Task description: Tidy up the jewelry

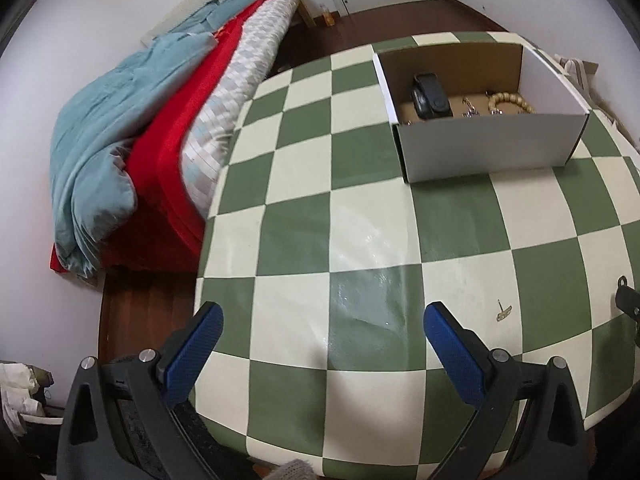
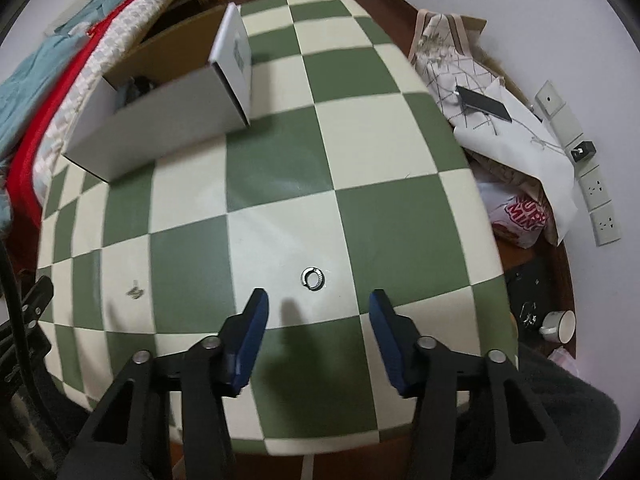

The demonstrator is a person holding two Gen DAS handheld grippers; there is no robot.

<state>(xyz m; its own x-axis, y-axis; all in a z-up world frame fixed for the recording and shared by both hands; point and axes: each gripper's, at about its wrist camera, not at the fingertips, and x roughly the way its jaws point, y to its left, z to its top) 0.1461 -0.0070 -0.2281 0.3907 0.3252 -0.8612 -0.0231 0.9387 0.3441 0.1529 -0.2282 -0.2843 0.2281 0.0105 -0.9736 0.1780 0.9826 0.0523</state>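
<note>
A white cardboard box point(image 1: 488, 146) stands on the green-and-cream checkered table point(image 1: 360, 240). Inside it lie a black watch point(image 1: 430, 96), a wooden bead bracelet point(image 1: 510, 103) and small metal pieces. A small gold earring point(image 1: 503, 313) lies on the table just right of my open, empty left gripper point(image 1: 322, 320). In the right wrist view a silver ring point(image 2: 313, 279) lies on a cream square just beyond my open right gripper point(image 2: 318, 300). The earring point(image 2: 135, 291) lies to the left and the box point(image 2: 160, 120) stands at the far left.
A bed with blue, red and patterned bedding point(image 1: 160, 132) runs along the table's left side. Bags and a phone point(image 2: 484, 104) are piled to the table's right by wall sockets point(image 2: 596, 192). A cup point(image 2: 560, 326) sits on the floor.
</note>
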